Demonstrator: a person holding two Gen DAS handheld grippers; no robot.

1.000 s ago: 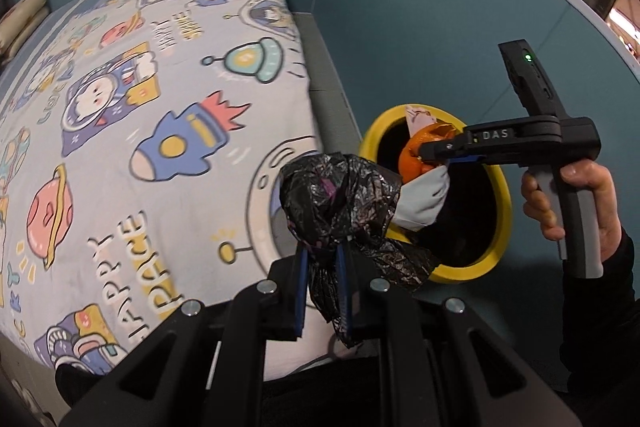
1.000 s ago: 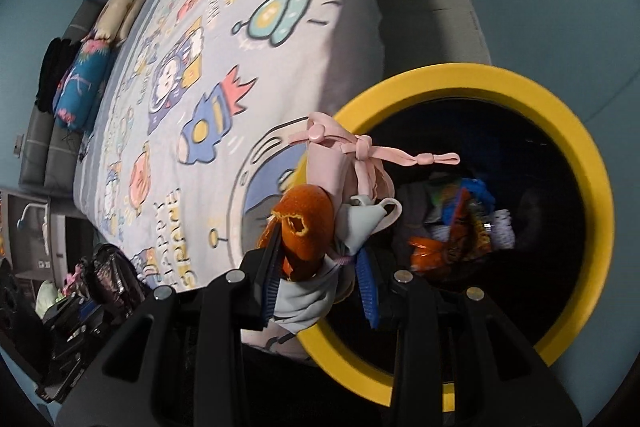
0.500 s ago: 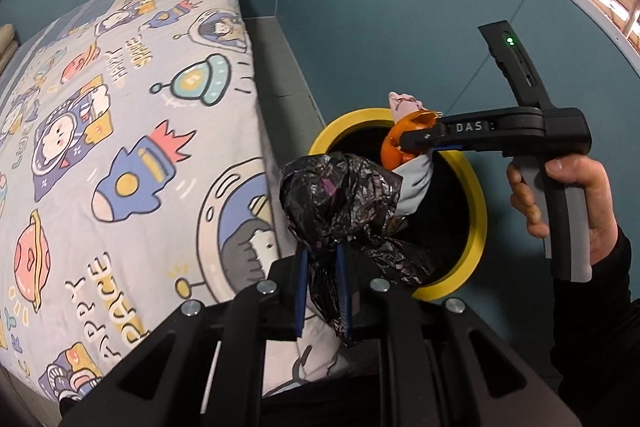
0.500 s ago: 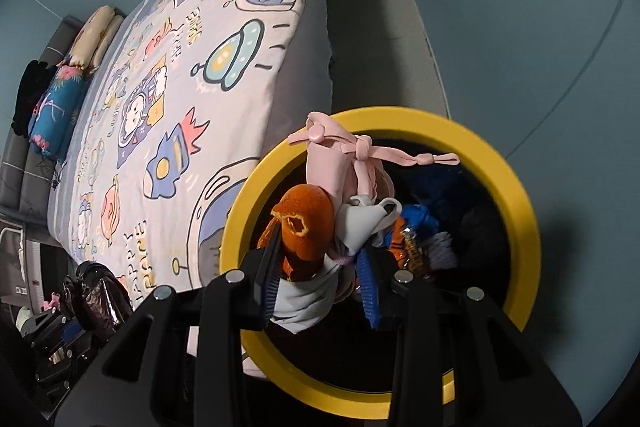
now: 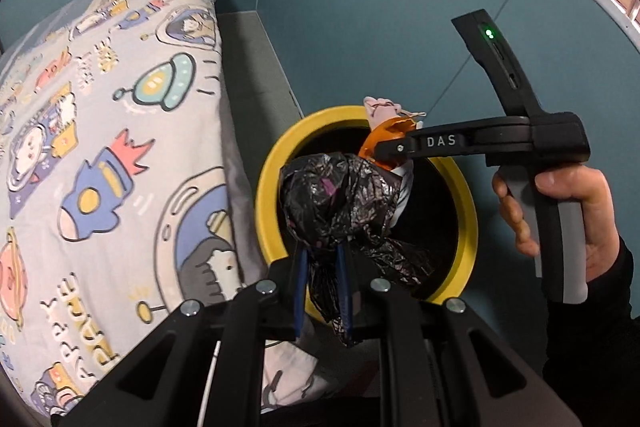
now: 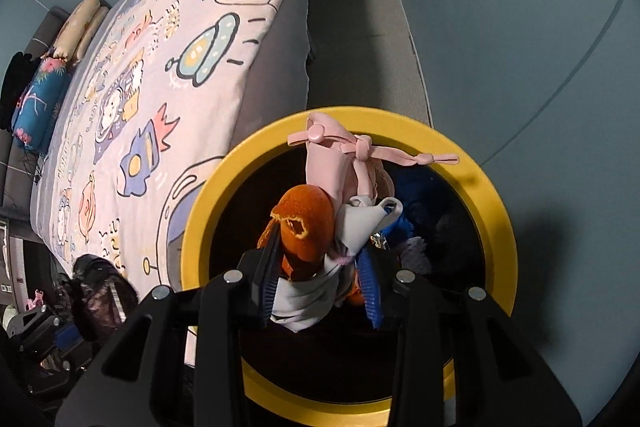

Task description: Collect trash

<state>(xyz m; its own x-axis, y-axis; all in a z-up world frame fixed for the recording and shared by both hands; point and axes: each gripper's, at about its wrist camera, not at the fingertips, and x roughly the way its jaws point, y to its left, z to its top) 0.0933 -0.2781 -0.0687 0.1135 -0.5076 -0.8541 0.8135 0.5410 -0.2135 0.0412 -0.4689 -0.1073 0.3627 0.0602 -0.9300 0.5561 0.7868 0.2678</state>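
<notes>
A yellow-rimmed trash bin [image 5: 267, 195] [image 6: 496, 211] with a dark inside stands on the floor beside the bed. My left gripper [image 5: 322, 283] is shut on a crumpled black plastic bag [image 5: 340, 199], held over the bin's near rim. My right gripper [image 6: 320, 275] is shut on a bundle of trash: an orange peel [image 6: 306, 227], a pink face mask [image 6: 332, 163] and a grey mask [image 6: 360, 223], hanging over the bin's opening. In the left wrist view the right gripper [image 5: 384, 151] reaches in from the right, held by a hand [image 5: 576, 211]. Blue and other wrappers [image 6: 404, 227] lie inside the bin.
A bed with a space-cartoon cover [image 5: 100, 155] [image 6: 168, 67] runs along the bin's left side. A grey ledge [image 6: 360, 39] lies beyond the bin, and a teal wall [image 5: 380, 7] rises behind it. Pillows [image 6: 44, 83] sit at the bed's far end. Dark bags [image 6: 96, 291] lie at lower left.
Both grippers have moved toward the bin with their loads; the bin now sits under the right gripper's bundle and closer below the black bag. Neither grip has changed.
</notes>
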